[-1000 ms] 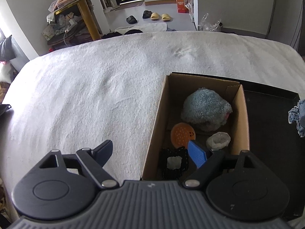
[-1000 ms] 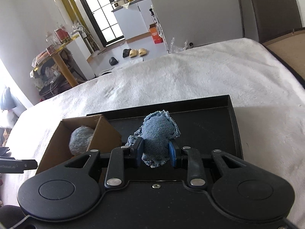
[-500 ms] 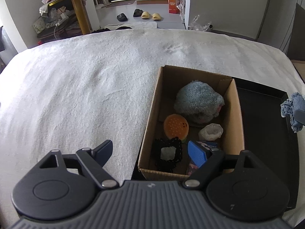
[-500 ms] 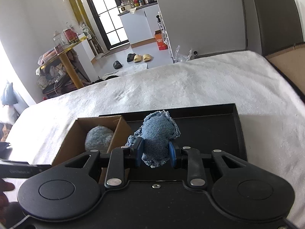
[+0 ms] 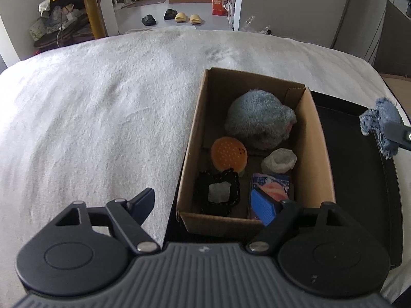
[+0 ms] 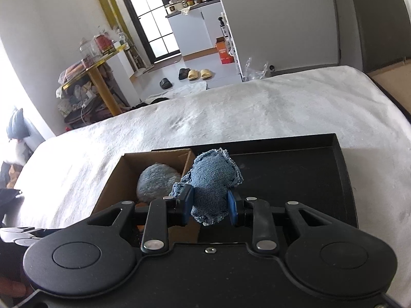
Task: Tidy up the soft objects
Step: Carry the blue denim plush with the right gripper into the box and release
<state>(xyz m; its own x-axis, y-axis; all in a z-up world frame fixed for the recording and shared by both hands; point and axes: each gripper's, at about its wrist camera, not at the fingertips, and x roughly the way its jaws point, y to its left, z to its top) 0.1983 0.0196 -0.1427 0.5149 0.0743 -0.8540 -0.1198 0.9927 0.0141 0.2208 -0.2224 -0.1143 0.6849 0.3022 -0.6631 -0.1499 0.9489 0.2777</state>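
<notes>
The denim piece (image 6: 214,187) was clamped between the pads of the right gripper (image 6: 210,206) and held above the black tray (image 6: 308,169), just beside the box (image 6: 118,174), apparently so that it could be dropped in with the other soft things. The left gripper (image 5: 205,204) was held wide and empty, one finger over the white cover (image 5: 102,102) and the other over the box's near end; its jaws had just been closing slightly, with nothing pressed between them. It was perhaps kept there to steady the box or to receive something.

Inside the box, the fluffy toy (image 5: 259,119) had been laid at the far end, with the orange toy (image 5: 228,154), a whitish lump (image 5: 278,160), a black crocheted piece (image 5: 218,192) and a printed packet (image 5: 272,186) nearer.

The packet was partly covered by the left gripper's blue pad. From the right wrist, most of the box's contents were hidden behind the gripper. What the whitish lump was could not be made out.
</notes>
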